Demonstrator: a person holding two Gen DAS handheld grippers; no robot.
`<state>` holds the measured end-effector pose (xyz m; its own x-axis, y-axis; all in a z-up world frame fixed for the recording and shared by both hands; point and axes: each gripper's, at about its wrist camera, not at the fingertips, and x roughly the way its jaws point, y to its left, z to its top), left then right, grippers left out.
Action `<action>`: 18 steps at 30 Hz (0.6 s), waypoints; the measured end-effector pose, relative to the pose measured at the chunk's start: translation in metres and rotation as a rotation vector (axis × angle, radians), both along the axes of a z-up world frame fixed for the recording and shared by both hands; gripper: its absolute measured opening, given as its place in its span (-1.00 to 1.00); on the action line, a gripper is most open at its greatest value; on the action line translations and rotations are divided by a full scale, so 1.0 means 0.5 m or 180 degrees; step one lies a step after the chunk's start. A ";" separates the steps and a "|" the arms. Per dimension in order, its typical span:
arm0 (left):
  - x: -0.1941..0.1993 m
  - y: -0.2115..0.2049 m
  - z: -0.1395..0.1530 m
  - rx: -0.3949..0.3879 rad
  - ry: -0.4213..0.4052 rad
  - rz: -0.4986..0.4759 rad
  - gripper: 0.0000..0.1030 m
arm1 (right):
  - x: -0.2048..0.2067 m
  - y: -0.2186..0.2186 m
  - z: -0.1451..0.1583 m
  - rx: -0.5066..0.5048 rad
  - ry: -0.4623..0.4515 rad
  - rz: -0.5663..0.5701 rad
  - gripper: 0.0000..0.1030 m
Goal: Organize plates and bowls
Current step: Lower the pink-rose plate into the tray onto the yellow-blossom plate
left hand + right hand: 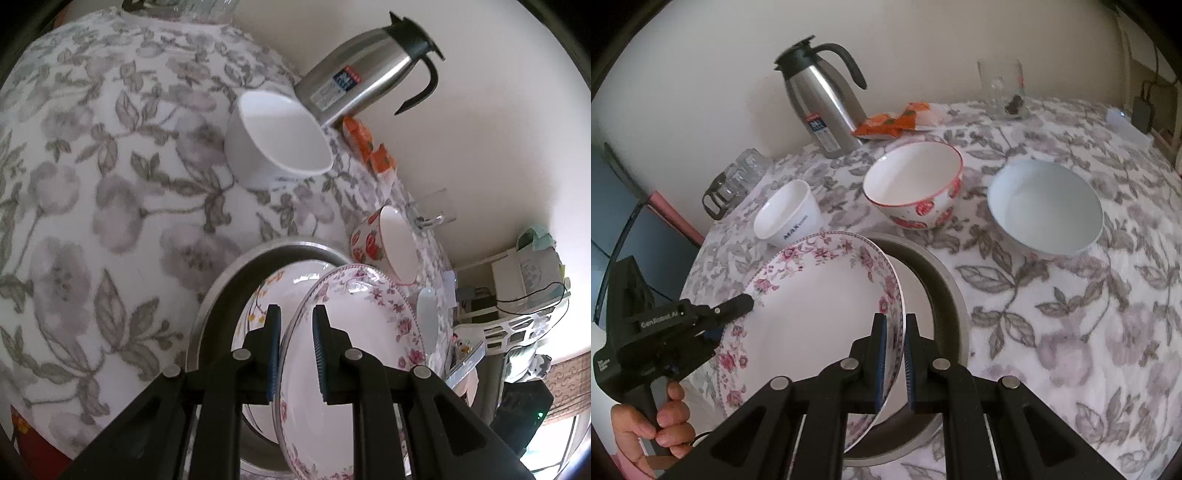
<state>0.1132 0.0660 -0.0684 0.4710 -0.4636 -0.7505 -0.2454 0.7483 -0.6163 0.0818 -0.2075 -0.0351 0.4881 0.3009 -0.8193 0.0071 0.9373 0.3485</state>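
A pink-flowered plate (816,314) is held tilted above a metal basin (951,295). My left gripper (297,354) has its fingers on either side of the plate's rim (354,332); it also shows in the right wrist view (738,306) at the plate's left edge. My right gripper (895,362) has its fingers around the plate's right rim. Another plate (273,291) with yellow flowers lies in the basin (236,269). A red-flowered bowl (916,184), a plain white bowl (1045,206) and a small white cup-bowl (788,214) stand on the floral tablecloth.
A steel thermos jug (823,99) stands at the back by the wall. Orange snack packets (894,122) lie next to it. A glass mug (1001,88) and a glass jar (735,177) stand at the table's back edges. Shelves and clutter (517,295) lie beyond the table.
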 end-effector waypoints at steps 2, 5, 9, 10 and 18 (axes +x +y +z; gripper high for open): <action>0.002 -0.003 -0.011 -0.0014 0.0053 -0.0013 -0.68 | 0.001 -0.003 -0.007 0.0019 0.0033 -0.0015 -0.80; 0.005 -0.006 -0.025 -0.0015 0.0115 -0.0022 -0.68 | 0.003 -0.005 -0.020 0.0011 0.0098 -0.0011 -0.80; 0.009 -0.014 -0.039 0.0042 0.0198 -0.0076 -0.68 | 0.005 -0.009 -0.037 0.0004 0.0177 -0.0027 -0.80; 0.011 -0.017 -0.041 0.0056 0.0214 -0.0088 -0.68 | 0.005 -0.009 -0.040 0.0004 0.0191 -0.0032 -0.80; 0.011 -0.019 -0.054 0.0072 0.0300 -0.0105 -0.68 | 0.007 -0.008 -0.064 -0.0013 0.0304 -0.0035 -0.80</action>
